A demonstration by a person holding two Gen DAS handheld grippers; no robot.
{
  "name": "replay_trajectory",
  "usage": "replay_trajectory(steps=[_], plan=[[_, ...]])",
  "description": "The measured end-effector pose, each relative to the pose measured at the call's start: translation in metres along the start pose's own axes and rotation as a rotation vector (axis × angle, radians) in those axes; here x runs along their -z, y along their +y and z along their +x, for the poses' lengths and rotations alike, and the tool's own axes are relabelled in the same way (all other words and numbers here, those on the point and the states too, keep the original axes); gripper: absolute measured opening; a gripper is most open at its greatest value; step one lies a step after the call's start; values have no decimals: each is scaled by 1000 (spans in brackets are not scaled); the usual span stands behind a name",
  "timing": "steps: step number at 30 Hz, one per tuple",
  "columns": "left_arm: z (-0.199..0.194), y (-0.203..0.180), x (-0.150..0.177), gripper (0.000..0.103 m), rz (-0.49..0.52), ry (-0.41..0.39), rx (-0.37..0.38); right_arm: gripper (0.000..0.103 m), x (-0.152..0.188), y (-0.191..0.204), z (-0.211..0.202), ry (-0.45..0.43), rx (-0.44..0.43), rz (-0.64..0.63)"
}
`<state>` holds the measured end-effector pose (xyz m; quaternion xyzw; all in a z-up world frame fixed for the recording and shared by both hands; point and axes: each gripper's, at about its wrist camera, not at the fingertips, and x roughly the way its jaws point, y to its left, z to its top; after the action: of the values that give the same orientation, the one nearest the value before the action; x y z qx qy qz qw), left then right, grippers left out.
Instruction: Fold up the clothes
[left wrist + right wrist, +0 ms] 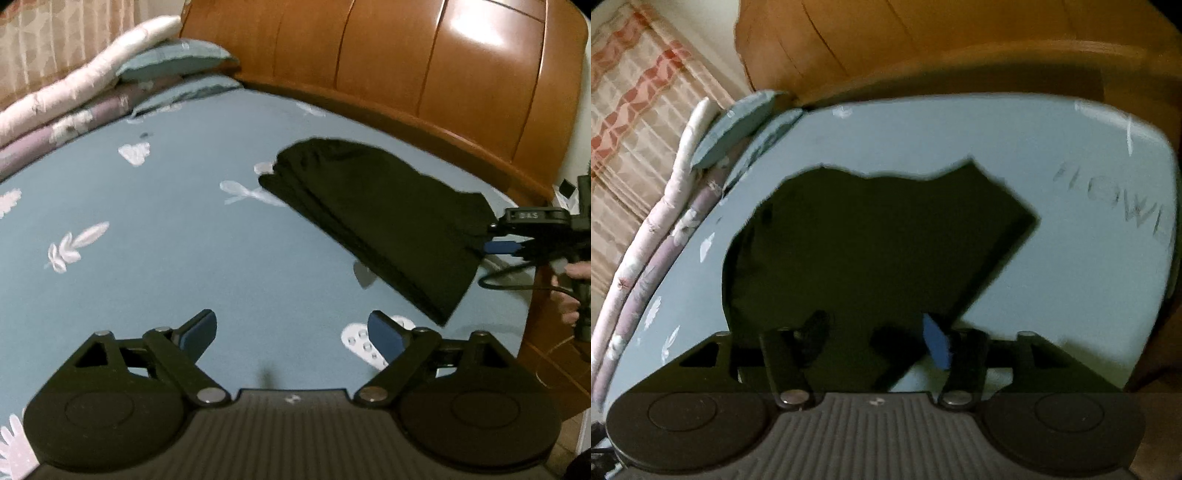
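Observation:
A folded black garment (376, 214) lies flat on the blue-grey flowered bedsheet (166, 258), toward the headboard. My left gripper (291, 325) hovers open above bare sheet, short of the garment's near corner, with nothing between its blue pads. In the right wrist view the same garment (868, 240) fills the middle. My right gripper (875, 332) stands at its near edge with its fingers spread apart. The cloth lies beneath and between them, and the pads do not press on it. From the left wrist view, the right gripper's blue pad (502, 246) shows at the garment's right corner.
A wooden headboard (406, 55) runs along the far side of the bed. Blue pillows (173, 62) and a rolled pale quilt (74, 81) are stacked at the far left. A person's hand (578, 271) holds the right gripper's handle at the bed's right edge.

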<state>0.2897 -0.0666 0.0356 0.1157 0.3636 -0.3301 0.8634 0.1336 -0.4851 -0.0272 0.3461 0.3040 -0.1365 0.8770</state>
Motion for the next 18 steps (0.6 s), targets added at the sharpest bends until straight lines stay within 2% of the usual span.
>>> replay_trajectory(steps=[2,5,9,12,14,18], plan=[[-2,-2,-3,93,11,-28,1,71,-12,4,-4,-56,31,-58],[-3,-8,-4,95,33,-60,-8,73,-26,5,7,-83,81,-116],[-4,-12,-2,96,61,-71,-35,73,-29,-5,25,-27,158,-139],[-3,-12,0,97,75,-64,-58,75,-29,-1,17,-35,155,-134],[0,-10,-1,97,71,-59,-55,76,-34,11,14,-51,113,-157],[7,-4,-2,97,9,-27,-41,78,-53,61,29,-65,36,-330]])
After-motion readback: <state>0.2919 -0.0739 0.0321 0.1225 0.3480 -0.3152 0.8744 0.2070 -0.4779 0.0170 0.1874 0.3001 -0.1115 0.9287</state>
